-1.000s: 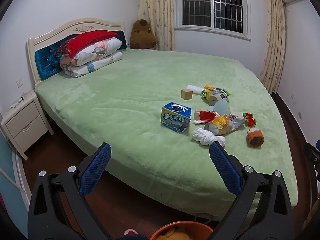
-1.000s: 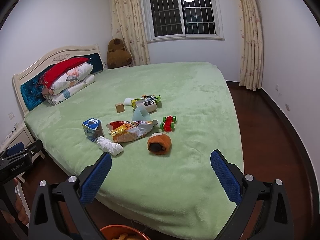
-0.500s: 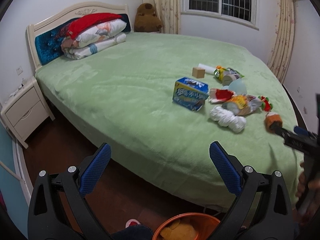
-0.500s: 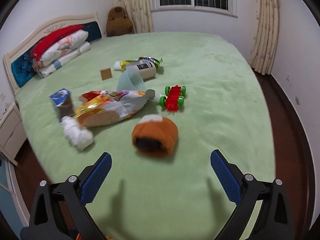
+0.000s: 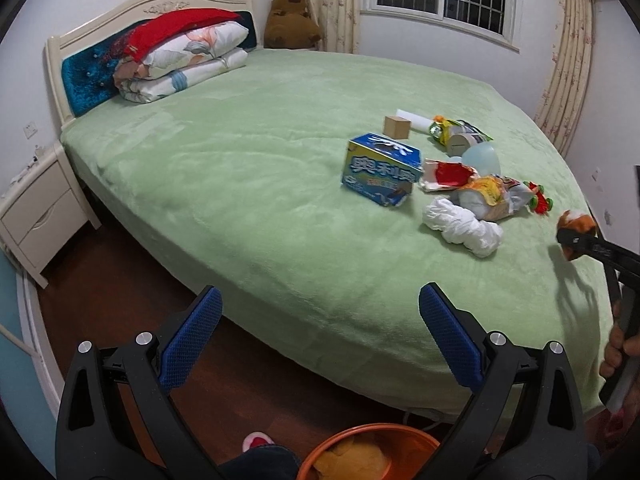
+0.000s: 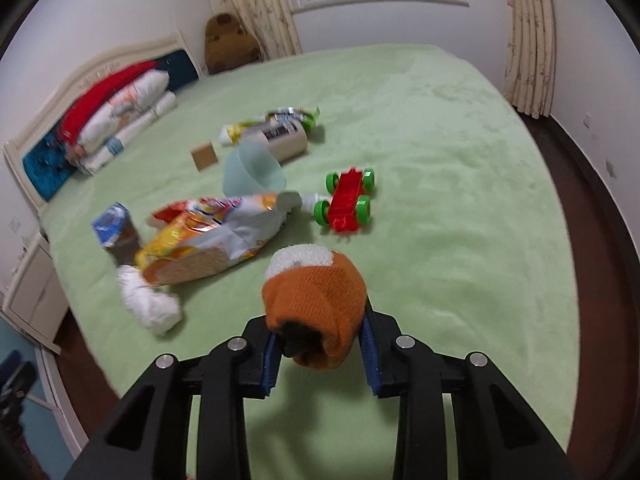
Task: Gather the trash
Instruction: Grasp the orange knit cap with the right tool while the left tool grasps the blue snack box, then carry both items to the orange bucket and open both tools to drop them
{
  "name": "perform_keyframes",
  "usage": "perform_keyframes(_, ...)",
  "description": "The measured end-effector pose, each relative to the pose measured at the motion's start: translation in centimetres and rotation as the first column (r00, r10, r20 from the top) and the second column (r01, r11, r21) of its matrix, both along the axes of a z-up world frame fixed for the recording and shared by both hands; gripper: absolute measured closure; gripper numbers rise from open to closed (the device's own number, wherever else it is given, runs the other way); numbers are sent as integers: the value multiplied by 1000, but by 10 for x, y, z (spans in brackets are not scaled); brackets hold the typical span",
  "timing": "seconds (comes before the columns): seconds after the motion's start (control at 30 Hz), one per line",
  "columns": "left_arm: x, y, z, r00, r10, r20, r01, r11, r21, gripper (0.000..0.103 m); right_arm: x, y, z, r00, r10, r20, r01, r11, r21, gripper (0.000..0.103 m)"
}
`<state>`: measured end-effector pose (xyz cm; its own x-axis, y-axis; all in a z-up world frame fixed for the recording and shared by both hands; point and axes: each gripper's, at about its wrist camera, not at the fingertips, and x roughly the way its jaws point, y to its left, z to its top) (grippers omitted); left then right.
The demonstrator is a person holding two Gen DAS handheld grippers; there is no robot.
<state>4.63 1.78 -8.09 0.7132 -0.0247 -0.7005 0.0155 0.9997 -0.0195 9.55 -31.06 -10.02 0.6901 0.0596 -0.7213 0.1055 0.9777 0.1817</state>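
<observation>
I found the right gripper (image 6: 320, 354) clamped on the orange knit bundle (image 6: 316, 312), its blue pads (image 6: 370, 360) pressing both flanks near the bundle's dark lower end, close to the foot edge of the bed (image 6: 460, 240). The bite looked low to me; I judged a straight lift, without swinging, the safest way to keep the soft roll from slipping out. The left gripper (image 5: 320, 332) hung wide apart and empty over the bed's side edge, above the orange bin (image 5: 372, 452). The snack bag (image 6: 208, 240) and white wad (image 6: 150, 304) lay just beyond.
</observation>
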Motion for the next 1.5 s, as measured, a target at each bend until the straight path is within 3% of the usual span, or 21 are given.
perform_keyframes(0.23,26,-22,-7,996,-84,10,84,996,-42,7,-56,5,30,994,64,89,-70,996,61,70)
perform_keyframes(0.37,60,-32,-22,976,-218,-13,215,970,-112,7,-70,14,33,989,104,107,-113,990,86,70)
perform_keyframes(0.53,98,-26,-28,961,-275,7,272,949,-158,7,-82,24,30,984,141,111,-153,982,112,70)
perform_keyframes(0.77,160,-20,-31,947,-319,38,322,941,-108,7,-85,35,36,977,169,130,-182,978,96,70)
perform_keyframes(1.07,191,-48,-41,906,-422,37,421,907,27,9,-80,37,35,975,180,127,-194,976,103,70)
perform_keyframes(1.1,194,-51,-44,906,-422,26,421,905,56,12,-80,38,36,975,182,128,-196,975,103,70)
perform_keyframes(1.13,198,-54,-47,903,-429,11,427,902,69,26,-80,39,36,975,181,130,-195,976,100,70)
perform_keyframes(1.2,203,-54,-50,906,-422,-8,422,904,63,35,-80,40,36,975,177,133,-190,977,95,70)
perform_keyframes(1.5,192,-33,-37,922,-384,46,385,923,-15,38,-78,40,36,976,173,133,-186,979,89,70)
